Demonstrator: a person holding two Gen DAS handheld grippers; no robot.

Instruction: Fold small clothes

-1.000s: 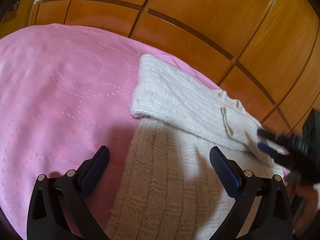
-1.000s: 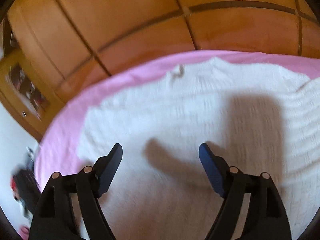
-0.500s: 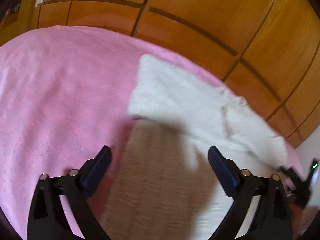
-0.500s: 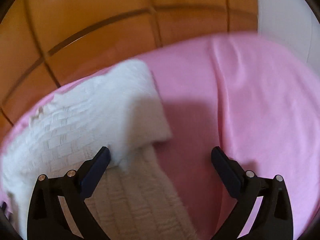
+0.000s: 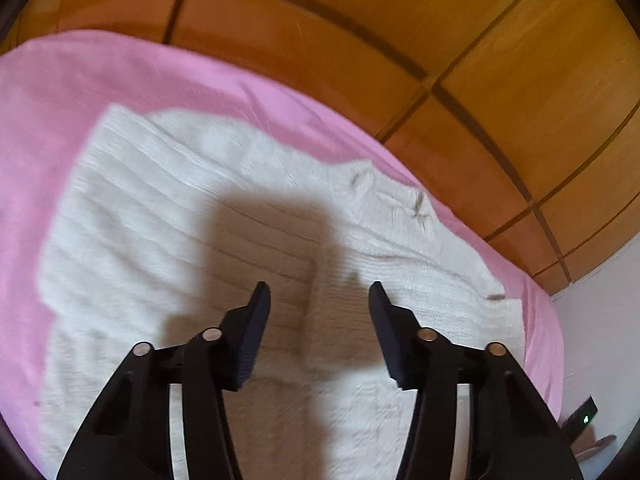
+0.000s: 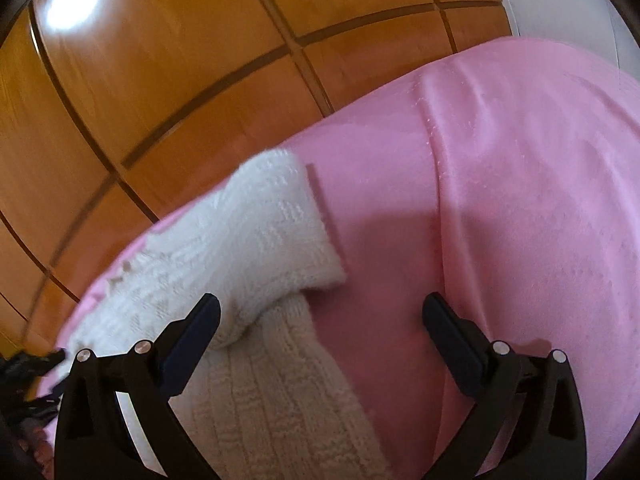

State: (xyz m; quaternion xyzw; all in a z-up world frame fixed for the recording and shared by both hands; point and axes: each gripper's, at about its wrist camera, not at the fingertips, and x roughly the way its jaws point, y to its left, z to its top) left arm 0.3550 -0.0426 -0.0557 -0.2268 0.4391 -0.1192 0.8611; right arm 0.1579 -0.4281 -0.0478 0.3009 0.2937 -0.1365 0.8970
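Observation:
A white knit garment (image 5: 168, 208) lies on the pink bed cover (image 5: 52, 92), partly folded, with a folded-over flap on top. My left gripper (image 5: 318, 300) hovers over its middle, jaws apart and empty, casting a shadow on the knit. In the right wrist view the same garment (image 6: 264, 236) shows its folded corner at lower left. My right gripper (image 6: 320, 320) is open and empty, its left finger over the fold's edge, its right finger over bare pink cover (image 6: 520, 200).
Orange wooden wardrobe panels (image 5: 360, 40) rise right behind the bed, also in the right wrist view (image 6: 160, 80). A white wall (image 5: 600, 340) stands at the right. A dark device with a green light (image 5: 584, 418) sits at the lower right.
My left gripper has swung right from the garment's left edge to over its middle, and its jaws have narrowed. My right gripper has swung right to the folded corner and stays open.

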